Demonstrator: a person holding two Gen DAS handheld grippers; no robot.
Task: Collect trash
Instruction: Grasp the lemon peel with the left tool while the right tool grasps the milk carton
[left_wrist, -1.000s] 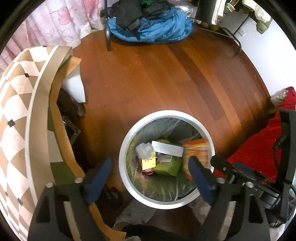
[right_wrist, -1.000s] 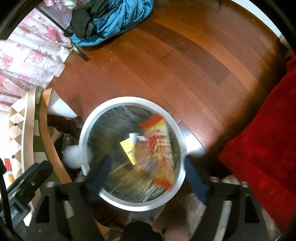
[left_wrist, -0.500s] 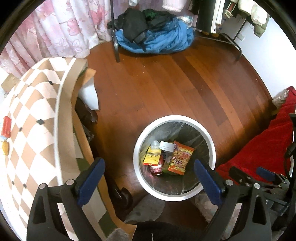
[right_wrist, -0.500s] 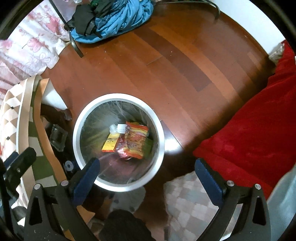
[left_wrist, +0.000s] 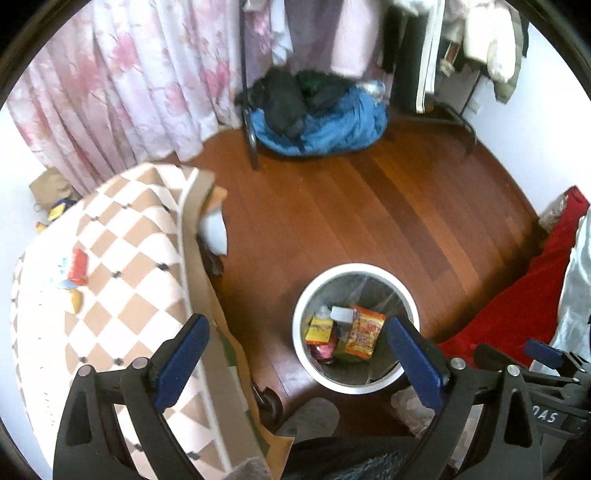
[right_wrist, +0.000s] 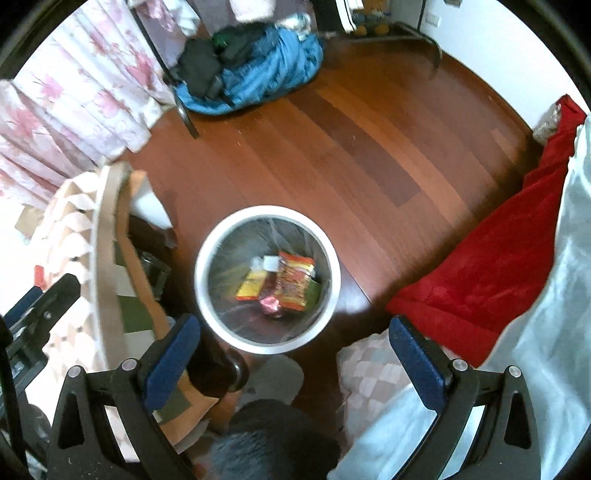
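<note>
Left wrist view: left gripper (left_wrist: 297, 345) spread wide, nothing between the blue pads (left_wrist: 181, 363), jaws just opened further. Looks steeply down on a white trash bin (left_wrist: 354, 384) at about 5 o'clock, standing on the red-brown wooden floor (left_wrist: 351, 206). Lined with a clear bag, holding an orange snack packet (left_wrist: 364, 332), a yellow packet (left_wrist: 319, 328) beside it at 9 o'clock, a small white item (left_wrist: 341, 314) at 12 o'clock of the two, a pink wrapper (left_wrist: 325, 350) below. At 9 o'clock, a bench under a checked tan-and-white cloth (left_wrist: 122, 266), with a red packet (left_wrist: 79, 260) and a small yellow piece (left_wrist: 75, 299) lying on it, well apart from the bin. At 12 o'clock, a blue bundle of fabric (left_wrist: 332, 122) with dark clothes on top, pink floral curtains (left_wrist: 122, 81) toward 10 o'clock. Red blanket (left_wrist: 517, 306) at 3 o'clock. Part of the right gripper's frame at 4 o'clock.

Right wrist view: right gripper (right_wrist: 295, 345) likewise spread to the full, empty, jaws just opened further. Same trash bin (right_wrist: 267, 341) near centre, seen almost straight from above, the orange snack packet (right_wrist: 295, 280), yellow packet (right_wrist: 251, 286) and pink wrapper (right_wrist: 269, 304) at its bottom, slightly blurred. Bench cloth (right_wrist: 70, 221) at 9 o'clock, red blanket (right_wrist: 491, 277) at 3 o'clock, blue bundle (right_wrist: 266, 74) at 12 o'clock. Dark-haired head of the person (right_wrist: 273, 443) at 6 o'clock.
</note>
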